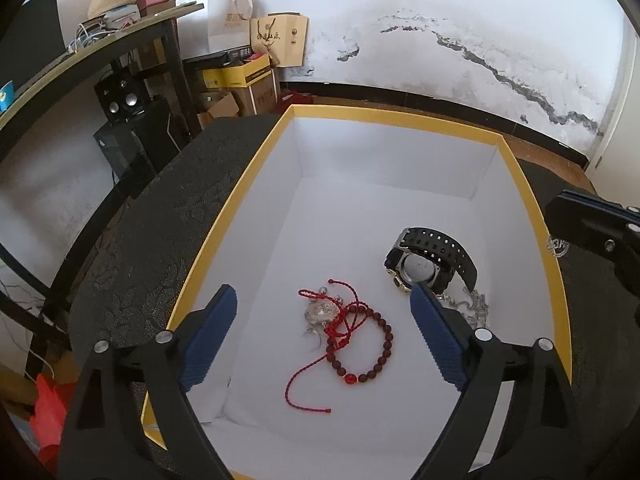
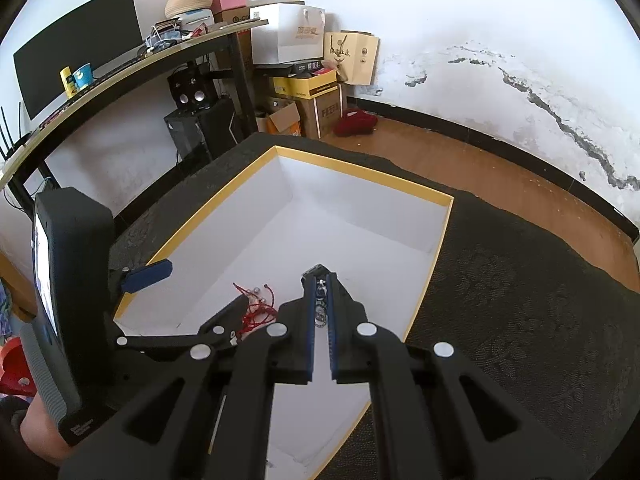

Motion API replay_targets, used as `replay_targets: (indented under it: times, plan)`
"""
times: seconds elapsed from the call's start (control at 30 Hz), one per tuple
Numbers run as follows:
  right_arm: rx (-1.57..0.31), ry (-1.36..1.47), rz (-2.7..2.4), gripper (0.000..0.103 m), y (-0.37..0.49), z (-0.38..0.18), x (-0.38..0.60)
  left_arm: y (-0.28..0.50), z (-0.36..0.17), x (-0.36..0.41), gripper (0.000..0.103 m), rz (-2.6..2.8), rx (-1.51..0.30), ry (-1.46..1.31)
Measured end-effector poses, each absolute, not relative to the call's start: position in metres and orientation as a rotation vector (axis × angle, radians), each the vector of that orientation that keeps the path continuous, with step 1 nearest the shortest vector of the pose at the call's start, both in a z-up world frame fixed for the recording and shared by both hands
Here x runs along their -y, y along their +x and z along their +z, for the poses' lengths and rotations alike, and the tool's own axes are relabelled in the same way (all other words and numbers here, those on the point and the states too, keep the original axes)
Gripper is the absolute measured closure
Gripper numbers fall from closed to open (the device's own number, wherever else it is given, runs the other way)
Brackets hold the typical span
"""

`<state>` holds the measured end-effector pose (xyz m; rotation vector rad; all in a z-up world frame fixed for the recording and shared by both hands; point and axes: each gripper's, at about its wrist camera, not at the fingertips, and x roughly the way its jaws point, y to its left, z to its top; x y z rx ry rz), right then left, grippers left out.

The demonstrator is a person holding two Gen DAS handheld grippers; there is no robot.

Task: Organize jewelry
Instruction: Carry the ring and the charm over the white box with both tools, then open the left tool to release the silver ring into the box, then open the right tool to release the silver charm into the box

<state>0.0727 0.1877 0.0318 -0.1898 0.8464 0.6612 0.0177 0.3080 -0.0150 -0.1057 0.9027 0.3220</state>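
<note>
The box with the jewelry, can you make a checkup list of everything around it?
Surface: dark patterned cloth under the box, which is white inside with a yellow rim.
Job's things: in the box lie a red cord, a bead bracelet, a silver charm, a black watch and a silver chain.
Clutter: nothing seen on the cloth.
Grippers: left gripper open above the cord and bracelet, holding nothing; right gripper shut on a small silver piece.
Cables: wires on the desk.
Surroundings: cardboard boxes, speakers, cracked wall.
</note>
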Motion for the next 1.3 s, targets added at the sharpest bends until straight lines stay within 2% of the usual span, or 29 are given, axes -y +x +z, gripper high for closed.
replay_targets:
  times: [1.2, 1.27, 1.3]
  plan:
    - [-0.918, -0.196, 0.672, 0.096, 0.09, 0.0, -0.2, 0.015, -0.02, -0.305, 0.017, 0.297, -0.92, -0.101]
    - [-0.92, -0.192, 0.676, 0.076, 0.091, 0.0, -0.199, 0.015, -0.02, -0.305, 0.017, 0.296, -0.921, -0.097]
    - [-0.919, -0.187, 0.678, 0.041, 0.091, 0.0, -0.198, 0.015, -0.02, -0.304, 0.017, 0.296, -0.92, -0.098]
